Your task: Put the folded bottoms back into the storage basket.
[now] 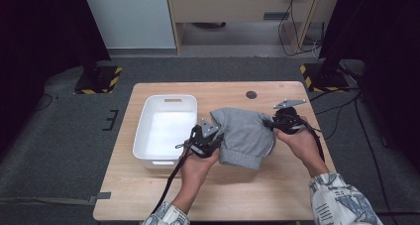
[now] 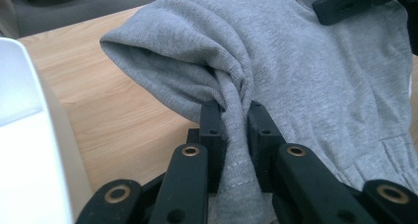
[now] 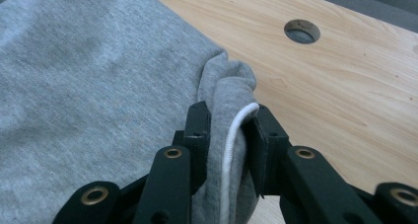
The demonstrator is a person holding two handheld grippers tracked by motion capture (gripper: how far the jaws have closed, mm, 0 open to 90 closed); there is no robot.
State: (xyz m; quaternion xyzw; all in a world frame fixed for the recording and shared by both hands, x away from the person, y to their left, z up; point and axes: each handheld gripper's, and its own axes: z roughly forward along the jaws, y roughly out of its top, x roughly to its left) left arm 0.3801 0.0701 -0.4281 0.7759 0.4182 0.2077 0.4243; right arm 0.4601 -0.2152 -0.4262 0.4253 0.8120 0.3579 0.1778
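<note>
A folded grey garment (image 1: 245,136) of sweatshirt cloth lies on the wooden table (image 1: 218,195), right of centre. My left gripper (image 1: 216,134) is shut on a bunched fold at the garment's left edge (image 2: 231,110). My right gripper (image 1: 271,123) is shut on the garment's right edge (image 3: 224,86), where a white drawstring (image 3: 231,145) runs between the jaws. In the left gripper view the other gripper's black jaw rests on the cloth at the upper right. A hand holds each gripper.
A white plastic bin (image 1: 166,131) stands just left of the garment, its wall close to my left gripper (image 2: 29,150). A round cable hole (image 1: 251,94) sits near the table's far edge (image 3: 301,31). Bare wood lies along the front.
</note>
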